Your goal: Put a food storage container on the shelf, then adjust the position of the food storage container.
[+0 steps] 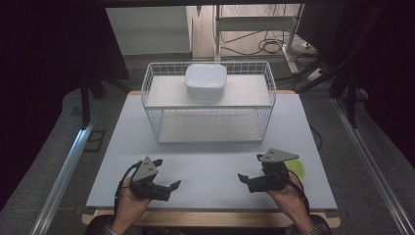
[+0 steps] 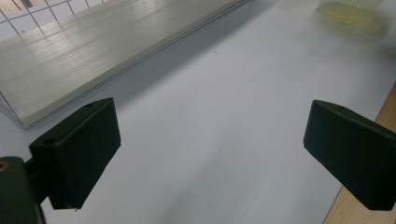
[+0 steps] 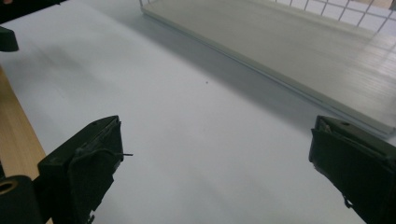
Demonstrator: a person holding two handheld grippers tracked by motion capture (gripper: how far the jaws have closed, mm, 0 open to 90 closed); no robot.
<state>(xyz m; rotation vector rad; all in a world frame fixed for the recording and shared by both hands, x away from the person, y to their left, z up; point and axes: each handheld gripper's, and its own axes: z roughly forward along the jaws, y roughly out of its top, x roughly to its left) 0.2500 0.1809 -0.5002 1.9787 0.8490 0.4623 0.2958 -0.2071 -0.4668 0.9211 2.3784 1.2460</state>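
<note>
White wire rack (image 1: 210, 105), seemingly yellow-green dish (image 1: 297, 169)

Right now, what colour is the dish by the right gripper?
Translucent yellow-green dish; the left gripper view shows it best.

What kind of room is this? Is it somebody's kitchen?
Probably not: it looks like a lab or workshop. Dark curtains hang around the white table, loose cables lie on the floor, and metal rails run alongside.

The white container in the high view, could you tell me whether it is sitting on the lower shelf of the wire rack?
No, the white container rests on the upper shelf of the wire rack.
</note>
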